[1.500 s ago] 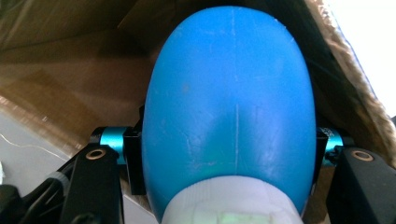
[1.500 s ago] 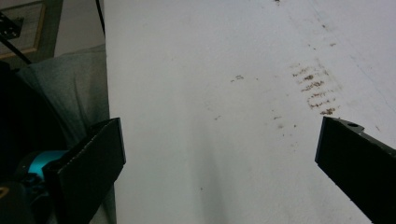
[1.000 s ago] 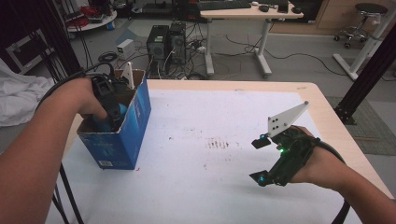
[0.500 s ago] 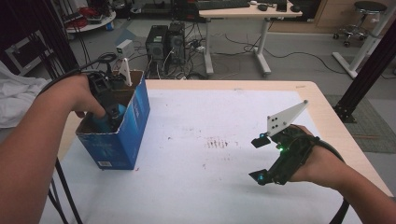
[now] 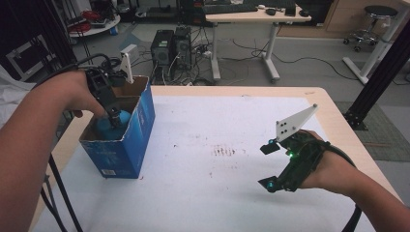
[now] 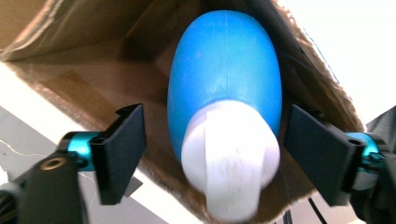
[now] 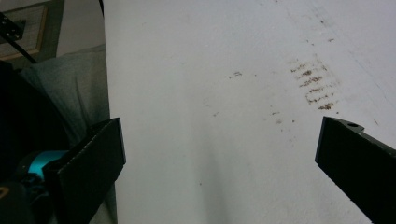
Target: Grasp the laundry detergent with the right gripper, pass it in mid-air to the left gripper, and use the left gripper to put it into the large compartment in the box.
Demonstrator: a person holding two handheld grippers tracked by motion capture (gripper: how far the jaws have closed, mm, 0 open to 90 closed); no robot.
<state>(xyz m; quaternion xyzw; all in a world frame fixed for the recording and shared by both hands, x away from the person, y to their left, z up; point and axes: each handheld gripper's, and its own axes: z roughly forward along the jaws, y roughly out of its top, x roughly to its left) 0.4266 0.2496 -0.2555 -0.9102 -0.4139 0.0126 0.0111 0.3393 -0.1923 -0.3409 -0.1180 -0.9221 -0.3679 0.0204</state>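
Observation:
A blue bottle (image 6: 224,79) with a white cap (image 6: 229,158) lies inside an open blue cardboard box (image 5: 123,145) at the table's left edge; in the high view the bottle (image 5: 104,126) shows as a blue shape within the box. My left gripper (image 5: 115,117) points down into the box mouth. Its jaws have just been opening and now stand apart on either side of the cap without touching it (image 6: 215,144). My right gripper (image 5: 268,166) rests low over the white table at the right, open, with only bare tabletop between its jaws (image 7: 219,140).
A brown smudge (image 5: 225,151) marks the middle of the white table (image 5: 203,193). Beyond the far edge stand computer towers (image 5: 171,46) with cables, a desk (image 5: 251,17) and a chair (image 5: 370,19). A black post (image 5: 382,72) rises at the right.
My left gripper has lifted up out of the box and its jaws have spread, letting go of the blue bottle. The right gripper has kept still.

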